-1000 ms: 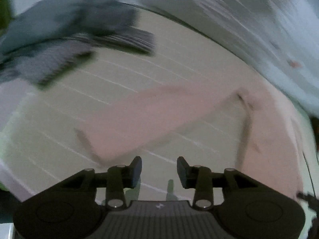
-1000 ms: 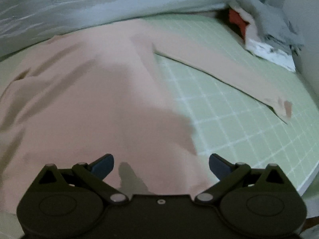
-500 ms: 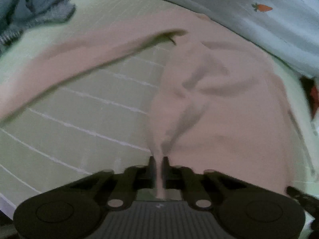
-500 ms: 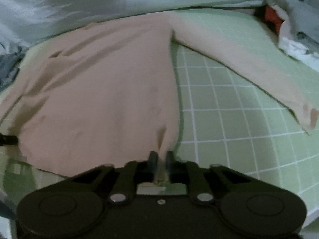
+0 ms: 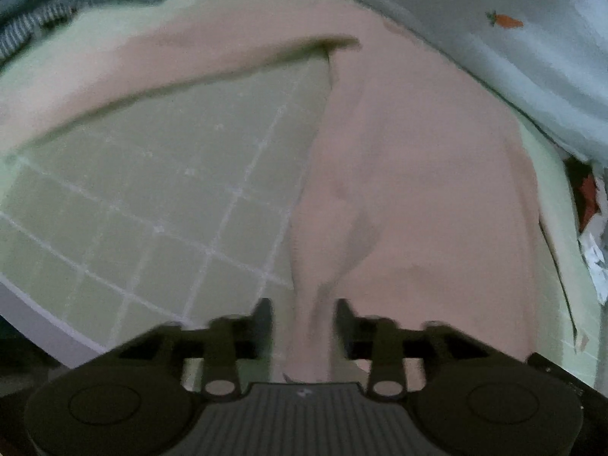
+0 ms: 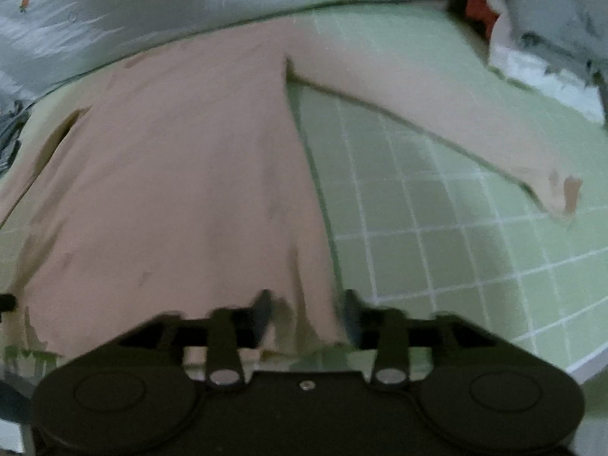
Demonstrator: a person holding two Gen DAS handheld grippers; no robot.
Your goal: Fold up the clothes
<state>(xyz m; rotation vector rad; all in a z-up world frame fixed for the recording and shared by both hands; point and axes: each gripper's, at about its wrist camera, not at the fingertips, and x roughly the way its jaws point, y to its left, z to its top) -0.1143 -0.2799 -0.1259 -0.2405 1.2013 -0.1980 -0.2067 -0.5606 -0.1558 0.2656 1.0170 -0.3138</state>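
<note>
A pale pink long-sleeved shirt (image 5: 418, 174) lies spread flat on a green grid mat (image 5: 152, 190), sleeves stretched out to both sides. It also shows in the right wrist view (image 6: 182, 174) on the mat (image 6: 437, 250). My left gripper (image 5: 304, 317) is open at the shirt's bottom left corner, with the hem lying between its jaws. My right gripper (image 6: 306, 313) is open at the bottom right corner, with the hem between its jaws.
A light blue cloth with carrot prints (image 5: 513, 38) lies along the far side, also in the right wrist view (image 6: 152, 11). A grey striped garment pile (image 5: 57, 7) sits far left. A red and white pile (image 6: 532, 45) sits far right. The mat's front edge is close.
Both grippers closed on the shirt's bottom corners half a second ago and have now opened, letting go of the hem. The shirt lies flatter and more stretched out.
</note>
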